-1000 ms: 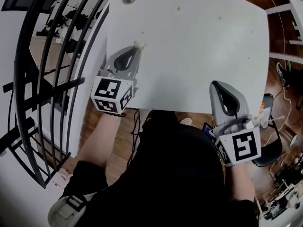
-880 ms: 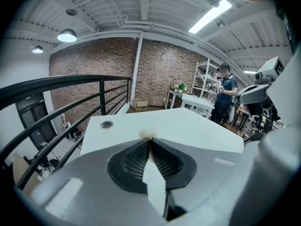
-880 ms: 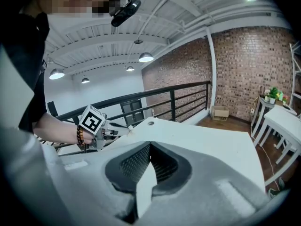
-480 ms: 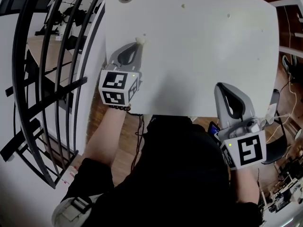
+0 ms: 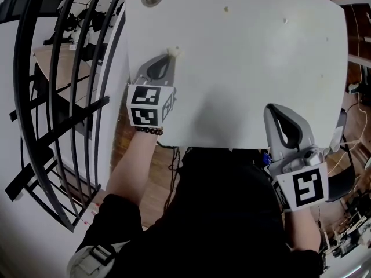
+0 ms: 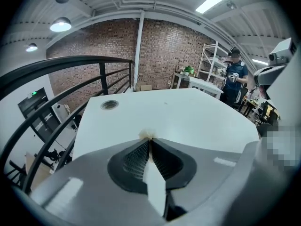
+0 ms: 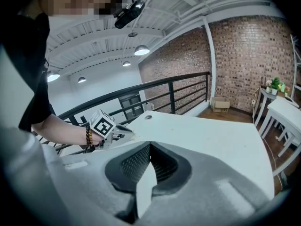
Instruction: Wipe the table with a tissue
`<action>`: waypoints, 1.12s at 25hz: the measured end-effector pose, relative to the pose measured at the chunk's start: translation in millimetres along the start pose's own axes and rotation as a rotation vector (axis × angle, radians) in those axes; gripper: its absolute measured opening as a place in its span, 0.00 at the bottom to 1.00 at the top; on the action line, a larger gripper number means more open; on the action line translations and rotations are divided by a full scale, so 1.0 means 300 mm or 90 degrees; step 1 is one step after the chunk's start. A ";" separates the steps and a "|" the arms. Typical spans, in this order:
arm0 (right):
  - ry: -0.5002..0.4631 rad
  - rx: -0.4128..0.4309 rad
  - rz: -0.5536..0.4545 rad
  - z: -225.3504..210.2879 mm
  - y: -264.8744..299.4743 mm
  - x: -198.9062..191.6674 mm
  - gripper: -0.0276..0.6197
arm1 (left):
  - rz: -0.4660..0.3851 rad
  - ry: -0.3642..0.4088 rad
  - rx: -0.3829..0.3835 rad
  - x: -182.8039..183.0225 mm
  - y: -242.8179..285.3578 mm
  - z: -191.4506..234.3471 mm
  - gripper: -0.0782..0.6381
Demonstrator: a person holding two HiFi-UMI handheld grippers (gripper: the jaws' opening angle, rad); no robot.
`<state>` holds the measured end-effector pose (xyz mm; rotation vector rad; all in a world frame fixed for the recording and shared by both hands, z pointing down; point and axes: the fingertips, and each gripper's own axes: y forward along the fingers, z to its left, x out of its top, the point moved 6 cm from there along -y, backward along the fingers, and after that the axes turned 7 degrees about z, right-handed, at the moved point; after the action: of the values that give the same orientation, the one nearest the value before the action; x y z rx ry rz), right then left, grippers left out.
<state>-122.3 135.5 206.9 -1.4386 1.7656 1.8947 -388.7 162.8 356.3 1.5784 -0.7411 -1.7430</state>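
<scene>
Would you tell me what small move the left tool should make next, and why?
Probably sweep the left tool rightward across the table. Its jaws are shut on the tissue near the table's left edge, and most of the white top, with two small specks farther off, lies to its right. The right tool is shut and empty.

**Two hand-held grippers, both closed**

Left gripper: jaws pressed together on a small wad of tissue at their tips. It is reached forward, with its marker cube facing up.
Left forearm: bare and extended, with a bead bracelet at the wrist. The upper arm is in a black sleeve.
Right gripper: jaws together, nothing between them. It is held close in by the torso, pointing forward.
Right forearm: bare, tucked beside the body.
</scene>
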 end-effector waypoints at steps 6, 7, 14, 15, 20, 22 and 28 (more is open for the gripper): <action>-0.008 0.003 0.019 -0.024 0.037 0.006 0.03 | 0.020 -0.002 0.004 0.002 0.055 0.029 0.16; -0.007 0.003 0.022 -0.035 0.044 0.003 0.03 | 0.024 -0.002 0.004 0.005 0.070 0.031 0.16; 0.010 0.005 0.021 -0.049 0.064 -0.007 0.03 | 0.040 0.008 0.007 0.011 0.109 0.036 0.16; 0.007 0.004 0.023 -0.052 0.064 -0.012 0.03 | 0.042 0.009 0.007 0.011 0.113 0.037 0.16; 0.008 0.003 0.025 -0.071 0.071 -0.027 0.03 | 0.047 0.014 0.009 0.008 0.137 0.034 0.16; 0.007 0.006 0.023 -0.074 0.068 -0.027 0.03 | 0.047 0.014 0.010 0.012 0.140 0.028 0.16; 0.000 0.021 0.012 -0.067 0.078 -0.014 0.03 | 0.046 0.002 0.012 0.028 0.151 0.031 0.16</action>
<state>-125.9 113.8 229.0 -1.4159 1.8074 1.8654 -393.9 128.1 387.4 1.5471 -0.8056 -1.6851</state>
